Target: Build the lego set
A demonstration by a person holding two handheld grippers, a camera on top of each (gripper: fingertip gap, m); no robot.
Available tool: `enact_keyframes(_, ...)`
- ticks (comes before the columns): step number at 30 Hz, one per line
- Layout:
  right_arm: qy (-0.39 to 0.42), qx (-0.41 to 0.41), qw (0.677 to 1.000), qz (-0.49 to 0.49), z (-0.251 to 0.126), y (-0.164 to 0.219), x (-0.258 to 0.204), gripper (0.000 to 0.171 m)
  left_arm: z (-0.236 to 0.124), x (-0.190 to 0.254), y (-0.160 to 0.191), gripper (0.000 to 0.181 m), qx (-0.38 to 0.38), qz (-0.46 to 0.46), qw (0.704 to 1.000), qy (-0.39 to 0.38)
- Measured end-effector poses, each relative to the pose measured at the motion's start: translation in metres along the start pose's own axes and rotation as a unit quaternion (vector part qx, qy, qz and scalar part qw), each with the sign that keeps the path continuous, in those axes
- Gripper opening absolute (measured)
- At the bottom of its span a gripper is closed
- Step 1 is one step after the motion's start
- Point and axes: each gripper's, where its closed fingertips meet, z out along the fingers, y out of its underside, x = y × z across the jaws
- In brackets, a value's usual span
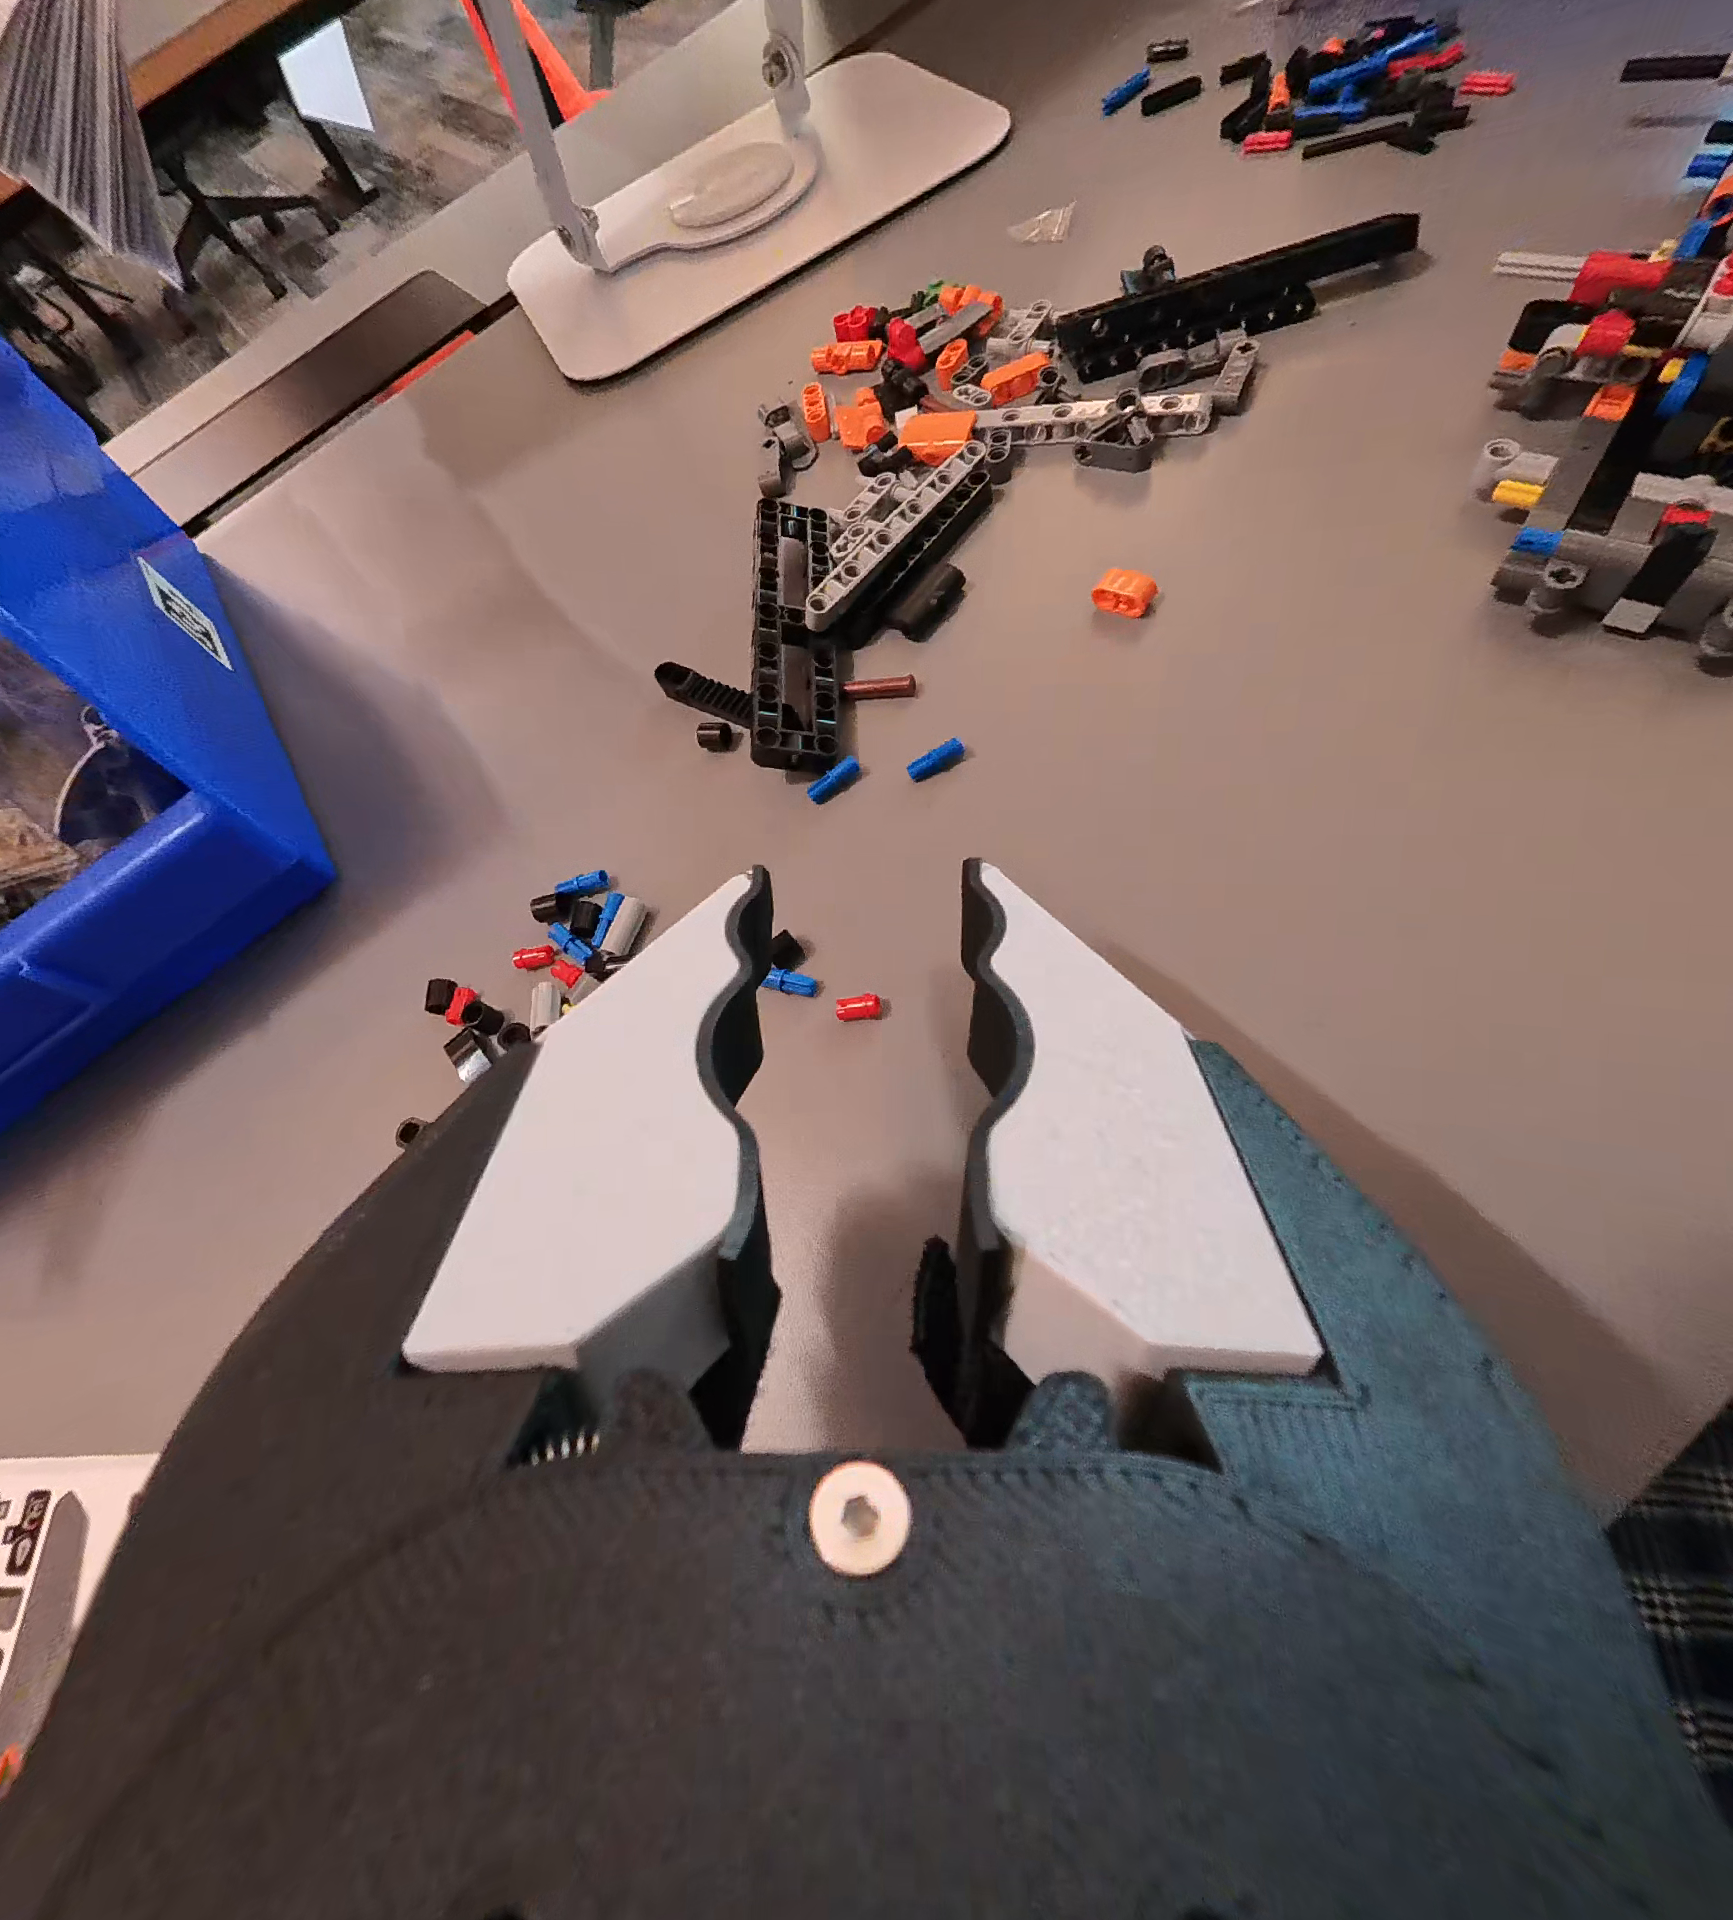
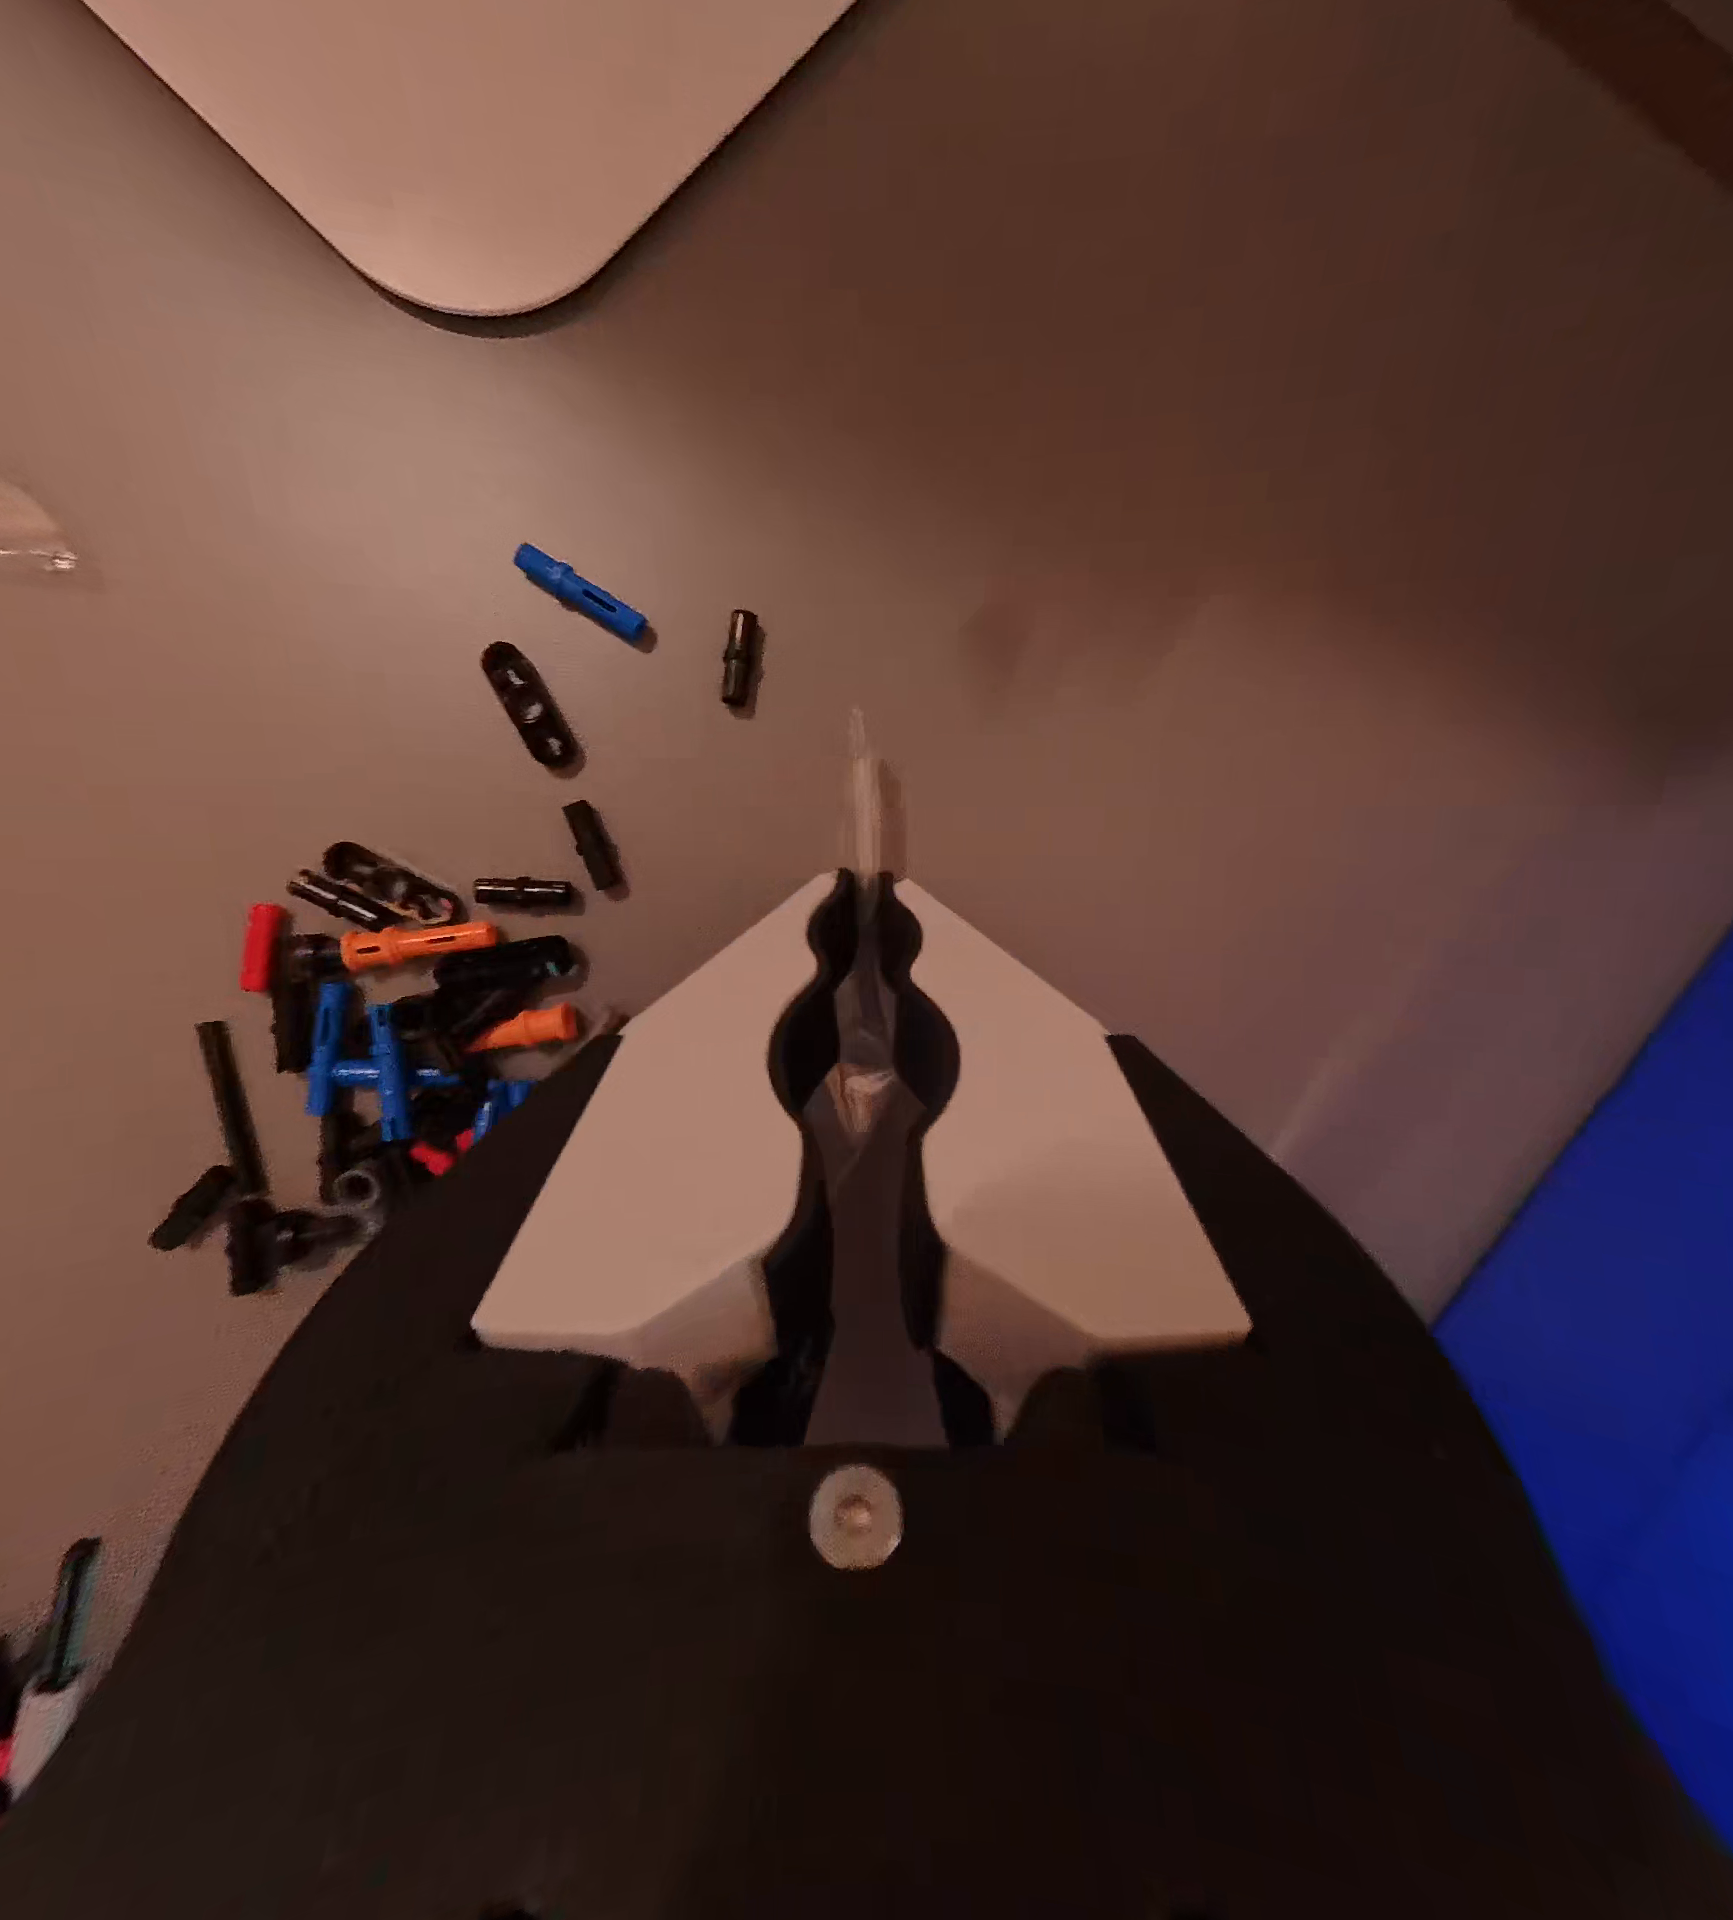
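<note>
Left gripper (image 1: 864, 883) mine, spread, nothing in it, above grey table (image 1: 1257, 935) | small pins (image 1: 571, 956) just beside its left finger | half-built lego model (image 1: 1672, 436) far right | right gripper (image 2: 864, 883) pressed together on thin clear plastic piece (image 2: 867, 800), near black and blue pins (image 2: 394, 1018) | blue bin (image 1: 114, 727) at left.

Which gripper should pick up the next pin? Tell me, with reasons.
Left. The left gripper is open and empty, with a small red pin on the table just ahead between its fingers. The right gripper is shut on a thin pale piece, so it looks occupied.
</note>
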Motion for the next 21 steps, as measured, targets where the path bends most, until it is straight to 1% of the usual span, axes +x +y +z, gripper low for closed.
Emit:
enact_keyframes(3,-0.001,0.009,1.0,-0.004,-0.002,-0.003,-0.001,0.0,0.002,0.001,0.001,0.034,0.004,-0.005,1.0,0.006)
enact_keyframes(5,0.004,0.036,0.999,-0.011,-0.015,-0.012,-0.003,0.0,0.003,0.001,0.002,0.034,0.003,-0.004,1.0,0.005)
enact_keyframes(8,0.008,0.102,0.994,-0.025,-0.059,-0.039,-0.006,0.0,0.004,0.0,0.002,0.033,0.003,-0.006,1.0,0.005)
enact_keyframes(12,0.01,0.187,0.982,-0.029,-0.135,-0.065,0.006,0.0,0.006,0.002,0.001,0.033,0.002,-0.005,1.0,0.006)
enact_keyframes(14,0.027,0.225,0.974,-0.025,-0.176,-0.07,0.024,0.0,0.006,0.003,0.001,0.033,0.0,-0.002,1.0,0.007)
enact_keyframes(17,0.064,0.254,0.965,-0.008,-0.225,-0.061,0.066,0.0,0.008,0.008,0.0,0.034,-0.004,0.003,1.0,0.011)
enact_keyframes(19,0.094,0.248,0.964,0.021,-0.241,-0.04,0.105,0.0,0.01,0.011,0.0,0.034,-0.007,0.006,1.0,0.015)
enact_keyframes(21,0.118,0.227,0.966,0.046,-0.246,-0.013,0.141,0.003,0.012,0.015,-0.001,0.035,-0.011,0.011,1.0,0.019)
